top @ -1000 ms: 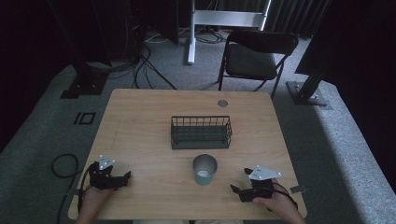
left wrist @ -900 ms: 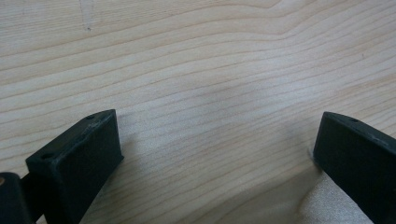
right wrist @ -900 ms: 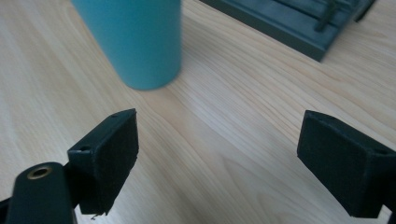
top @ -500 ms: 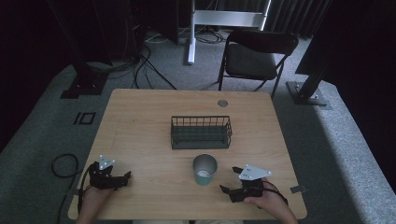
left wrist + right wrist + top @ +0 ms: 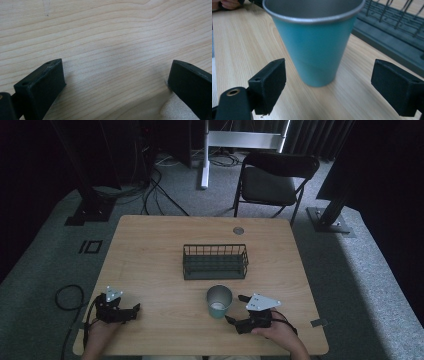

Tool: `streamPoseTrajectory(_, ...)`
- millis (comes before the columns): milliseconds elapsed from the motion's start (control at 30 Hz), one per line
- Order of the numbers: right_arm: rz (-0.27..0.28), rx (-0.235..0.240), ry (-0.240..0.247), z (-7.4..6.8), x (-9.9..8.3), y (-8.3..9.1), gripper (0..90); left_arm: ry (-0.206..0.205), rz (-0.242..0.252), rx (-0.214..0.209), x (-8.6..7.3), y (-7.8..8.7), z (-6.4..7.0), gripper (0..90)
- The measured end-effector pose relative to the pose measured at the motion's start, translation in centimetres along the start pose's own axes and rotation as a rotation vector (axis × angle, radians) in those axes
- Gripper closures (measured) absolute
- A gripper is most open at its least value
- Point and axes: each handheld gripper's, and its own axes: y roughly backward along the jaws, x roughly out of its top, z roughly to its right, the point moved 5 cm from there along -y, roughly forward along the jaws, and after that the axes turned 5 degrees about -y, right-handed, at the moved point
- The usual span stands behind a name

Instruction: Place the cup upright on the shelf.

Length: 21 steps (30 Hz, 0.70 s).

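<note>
A teal metal cup stands upright on the wooden table, just in front of a dark wire basket. My right gripper lies low on the table directly right of the cup, open, its jaws pointing at it. In the right gripper view the cup stands close ahead between the spread jaws of the right gripper, apart from both pads. Near the table's front left corner my left gripper rests open; the left gripper has only bare wood between its jaws.
The basket lies just beyond the cup. A small round grommet sits near the table's far edge. A folding chair stands behind the table, and cables run over the floor at the left.
My right gripper has slid left along the table toward the cup, staying open. The left gripper and the cup have not moved.
</note>
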Motion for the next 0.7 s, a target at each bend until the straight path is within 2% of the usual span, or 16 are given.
streamPoseTrajectory(700,0.092,0.058,-0.019,-1.3,2.0,-2.6,12.2,0.000,0.000,0.000,0.0,0.0,0.0,1.5)
